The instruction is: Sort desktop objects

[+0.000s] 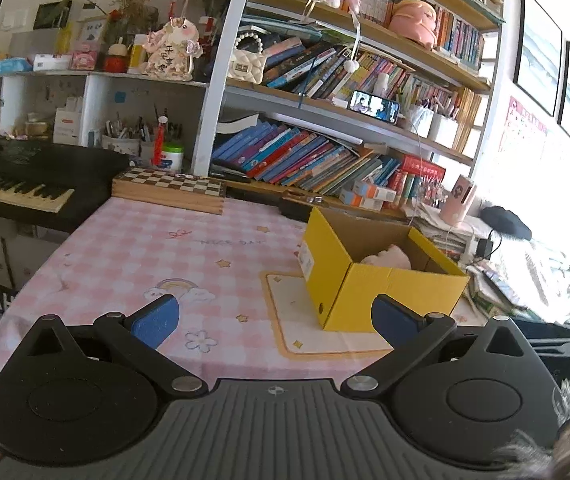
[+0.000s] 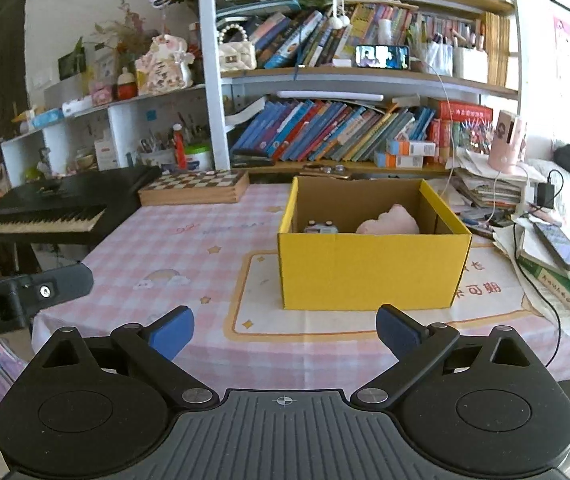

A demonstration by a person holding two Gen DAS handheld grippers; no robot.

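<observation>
Both grippers hover at the near edge of the table, the left gripper [image 1: 275, 320] and right gripper [image 2: 285, 330] each with jaws spread wide, holding nothing. Just beyond them an open yellow cardboard box [image 2: 369, 268] sits on a cream mat [image 2: 253, 300], holding a pink plush toy [image 2: 391, 222] at right and a small white toy car [image 2: 320, 227] at left. The pink checked tablecloth [image 2: 189, 248] carries a chessboard case [image 2: 195, 188] at its far edge. A black keyboard [image 2: 61, 212] stands far left; crowded bookshelves [image 2: 345, 128] line the back wall.
</observation>
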